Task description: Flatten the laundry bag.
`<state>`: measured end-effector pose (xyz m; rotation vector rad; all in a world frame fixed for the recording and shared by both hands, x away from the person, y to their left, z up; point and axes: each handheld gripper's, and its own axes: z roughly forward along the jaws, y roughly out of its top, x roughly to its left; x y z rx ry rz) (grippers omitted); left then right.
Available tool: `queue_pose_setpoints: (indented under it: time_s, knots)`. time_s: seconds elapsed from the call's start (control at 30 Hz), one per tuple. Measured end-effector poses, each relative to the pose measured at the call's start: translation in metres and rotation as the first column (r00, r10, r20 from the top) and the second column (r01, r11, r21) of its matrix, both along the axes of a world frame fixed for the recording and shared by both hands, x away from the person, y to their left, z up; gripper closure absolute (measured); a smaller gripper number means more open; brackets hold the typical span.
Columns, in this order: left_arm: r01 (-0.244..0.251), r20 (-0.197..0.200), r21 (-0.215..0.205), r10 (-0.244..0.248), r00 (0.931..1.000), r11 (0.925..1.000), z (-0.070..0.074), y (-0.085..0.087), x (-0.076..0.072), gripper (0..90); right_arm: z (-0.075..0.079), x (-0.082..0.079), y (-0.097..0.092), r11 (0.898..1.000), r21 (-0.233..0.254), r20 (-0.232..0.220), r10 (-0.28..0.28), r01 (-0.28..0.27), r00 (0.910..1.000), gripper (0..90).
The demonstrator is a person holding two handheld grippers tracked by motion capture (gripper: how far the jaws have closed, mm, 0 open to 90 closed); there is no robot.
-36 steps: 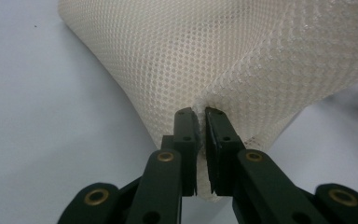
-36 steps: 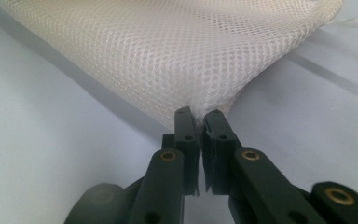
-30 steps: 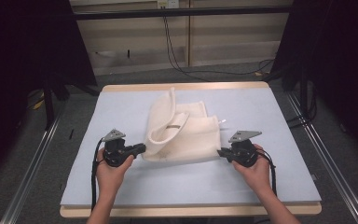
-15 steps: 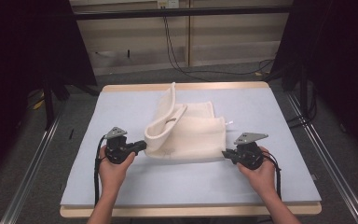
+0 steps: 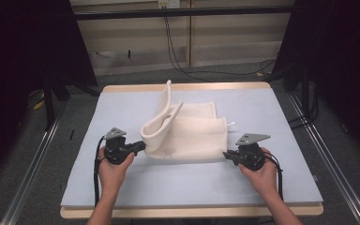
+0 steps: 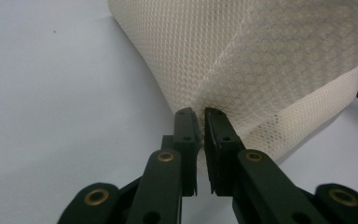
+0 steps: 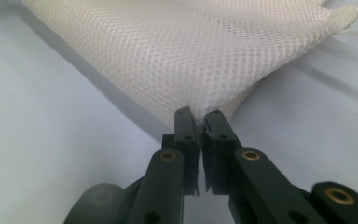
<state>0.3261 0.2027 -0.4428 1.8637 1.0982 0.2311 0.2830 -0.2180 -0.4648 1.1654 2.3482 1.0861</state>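
A cream mesh cloth (image 5: 187, 133) lies folded on the pale blue table mat (image 5: 122, 178), with one strip curling upward at its left. My left gripper (image 5: 142, 146) is shut on the cloth's near left corner; in the left gripper view the mesh cloth (image 6: 242, 60) is pinched between the black jaws of the left gripper (image 6: 201, 113). My right gripper (image 5: 226, 154) is shut on the near right corner, and in the right gripper view the mesh cloth (image 7: 191, 51) bunches into the tips of the right gripper (image 7: 199, 114).
The table's wooden edge (image 5: 192, 212) runs along the front. Metal rails (image 5: 33, 159) flank the table on the floor. Black cables (image 5: 178, 47) hang at the back wall. Dark curtains stand at both sides.
Both grippers have drawn the cloth's near edge a little toward the person; the right gripper moved slightly right and nearer. The upright strip has shifted with the cloth.
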Motion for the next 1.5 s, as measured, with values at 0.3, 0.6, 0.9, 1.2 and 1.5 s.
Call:
queue_pose_setpoints:
  time_s: [0.3, 0.6, 0.9, 1.2, 1.5]
  knots:
    - [-0.016, -0.003, 0.000, 0.016, 0.9999, 0.9999, -0.002, 0.003, -0.001, 83.8, 0.000, 0.000, 0.001, 1.000, 0.000, -0.004, 0.003, -0.003, 1.0000, 85.0]
    - [-0.036, -0.007, -0.005, 0.036, 0.9993, 0.9993, -0.004, 0.005, -0.002, 83.7, -0.001, 0.000, 0.003, 1.000, -0.004, -0.003, 0.012, -0.012, 0.9999, 84.9]
    - [-0.044, -0.009, 0.008, 0.044, 0.9990, 0.9990, -0.004, 0.008, -0.002, 83.7, -0.001, 0.000, 0.004, 1.000, -0.006, -0.004, 0.012, -0.012, 0.9999, 84.9]
    - [-0.074, -0.017, 0.011, 0.074, 0.9971, 0.9972, -0.006, 0.016, -0.003, 83.1, -0.001, 0.001, 0.005, 1.000, -0.011, -0.006, 0.014, -0.015, 0.9999, 84.8]
    - [-0.093, -0.033, 0.024, 0.094, 0.9951, 0.9954, -0.008, 0.021, -0.007, 80.7, -0.001, 0.003, 0.006, 1.000, -0.013, -0.009, 0.014, -0.014, 0.9999, 84.6]
